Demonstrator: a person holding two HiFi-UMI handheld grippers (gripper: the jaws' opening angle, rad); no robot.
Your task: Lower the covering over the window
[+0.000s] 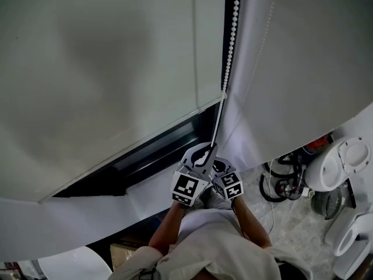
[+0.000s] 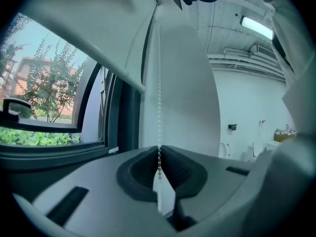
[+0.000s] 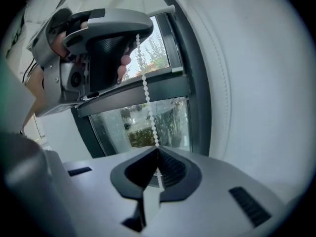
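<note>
Beside dark window frame (image 1: 151, 156), white blind (image 1: 105, 69) partly down, both jaws clamped on bead chain (image 1: 231, 34).

Head view from above, looking down; gripper views close, facing window (image 2: 49, 102); all share bead chain (image 1: 231, 34)

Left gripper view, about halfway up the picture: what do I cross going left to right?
First the trees behind the glass → dark window frame → bead chain, pinched lower down in the left gripper → white panel → far room wall.
</note>
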